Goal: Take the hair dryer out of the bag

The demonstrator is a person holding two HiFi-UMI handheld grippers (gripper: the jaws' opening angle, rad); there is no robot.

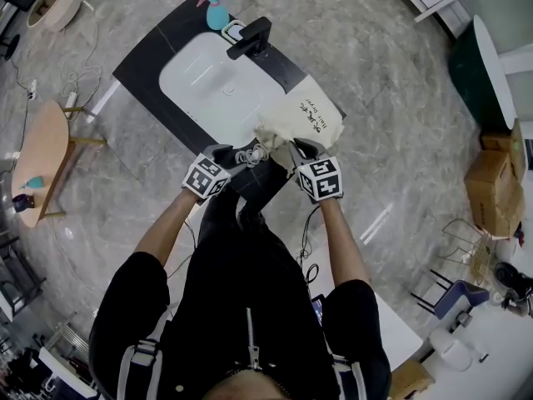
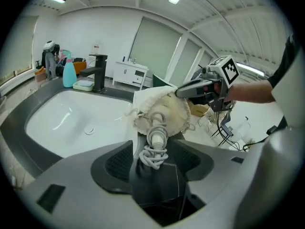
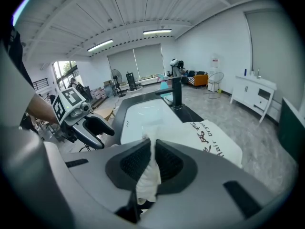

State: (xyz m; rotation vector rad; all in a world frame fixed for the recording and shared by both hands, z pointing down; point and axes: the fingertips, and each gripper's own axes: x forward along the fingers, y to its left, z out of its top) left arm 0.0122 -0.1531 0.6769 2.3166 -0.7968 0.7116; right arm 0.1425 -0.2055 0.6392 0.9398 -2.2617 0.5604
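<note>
Item one: we are recording the left gripper (image 2: 153,145) with its jaws standing wide apart, their pads pressing on nothing. Item two: we are finding the hair dryer (image 2: 157,133) mostly buried in the bag (image 2: 167,111); only its grey ribbed cord end is poking out of the gathered mouth, and the body itself is not showing. Item three: the coiled cord (image 2: 153,156) is hanging in a loose bundle just below that ribbed end, lying in the gap between the left jaws without either pad touching it. Item four: we are noting the right gripper (image 3: 152,144) with its jaws pressed together on a fold of the bag's cream cloth, which is trailing down between the pads. Item five: the bag is a pale drawstring sack with dark print on its side; it is lying on the dark counter (image 1: 141,57) just right of the sink (image 1: 208,82), with its mouth turned toward us and its far end pointing away. Item six: the two grippers are sitting close together at the bag's mouth, the left one on the cord side and the right one on the rim of the cloth. Item seven: we are listing a black faucet (image 1: 250,38) standing at the far edge of the white basin. Item eight: a teal spray bottle (image 1: 215,11) is standing just beyond the faucet, near the counter's far corner.
</note>
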